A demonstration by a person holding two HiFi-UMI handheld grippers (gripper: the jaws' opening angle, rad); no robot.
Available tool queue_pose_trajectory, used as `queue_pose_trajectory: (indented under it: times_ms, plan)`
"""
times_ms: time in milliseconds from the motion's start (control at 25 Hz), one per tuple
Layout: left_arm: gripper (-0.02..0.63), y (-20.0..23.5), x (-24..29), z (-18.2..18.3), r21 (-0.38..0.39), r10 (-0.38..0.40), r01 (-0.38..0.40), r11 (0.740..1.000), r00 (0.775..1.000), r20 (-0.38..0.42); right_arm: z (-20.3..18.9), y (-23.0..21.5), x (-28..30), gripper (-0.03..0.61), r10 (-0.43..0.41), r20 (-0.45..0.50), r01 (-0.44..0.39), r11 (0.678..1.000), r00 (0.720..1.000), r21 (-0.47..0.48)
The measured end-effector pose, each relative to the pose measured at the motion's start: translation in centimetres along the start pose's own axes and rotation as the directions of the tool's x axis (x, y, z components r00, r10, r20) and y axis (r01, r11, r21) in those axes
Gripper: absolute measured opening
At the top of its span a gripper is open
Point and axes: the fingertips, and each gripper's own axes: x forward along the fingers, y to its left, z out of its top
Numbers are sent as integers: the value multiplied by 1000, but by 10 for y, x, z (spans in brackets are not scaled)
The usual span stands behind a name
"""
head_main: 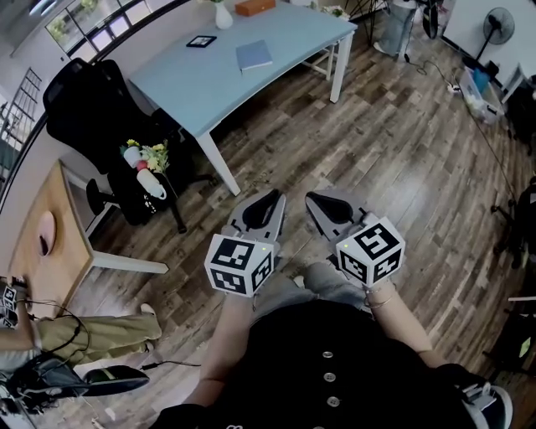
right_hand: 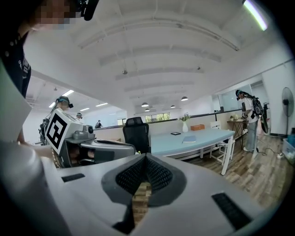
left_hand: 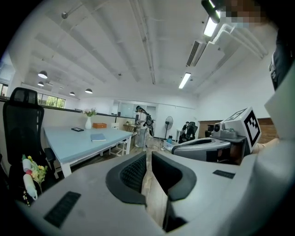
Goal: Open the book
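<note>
Grey fingers [left_hand: 133, 173] of the left gripper [head_main: 275, 197] and the right gripper [head_main: 309, 198] are pressed together on nothing, side by side above the wooden floor [head_main: 377, 126]; farther off, the blue book [head_main: 254, 55] lies unopened on the pale-blue counter [head_main: 184, 84].

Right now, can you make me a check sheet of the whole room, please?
Surface: light blue table, far ahead of the person, bare in the middle.
Job's things: blue book, closed, flat on the table, untouched.
Clutter: white vase, orange box and small black frame on the table.
Grippers: left tool and right tool both shut, empty, side by side above the floor.
Cables: cable lying on the floor at right.
Surroundings: wood floor, black chair, fan.
</note>
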Motion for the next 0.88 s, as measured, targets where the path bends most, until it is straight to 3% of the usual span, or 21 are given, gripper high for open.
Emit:
queue_pose_trajectory:
  times_ms: [360,880]
  plan:
    - [179,23,17,6,8,-7,7,1000,1000,-21,0,-11,23,2,2,-24,-1,999,1000,36]
    - [186,92,58,13,10,60,-60,998,998,-32,4,-60,97,2,46,-72,-44,998,996,35]
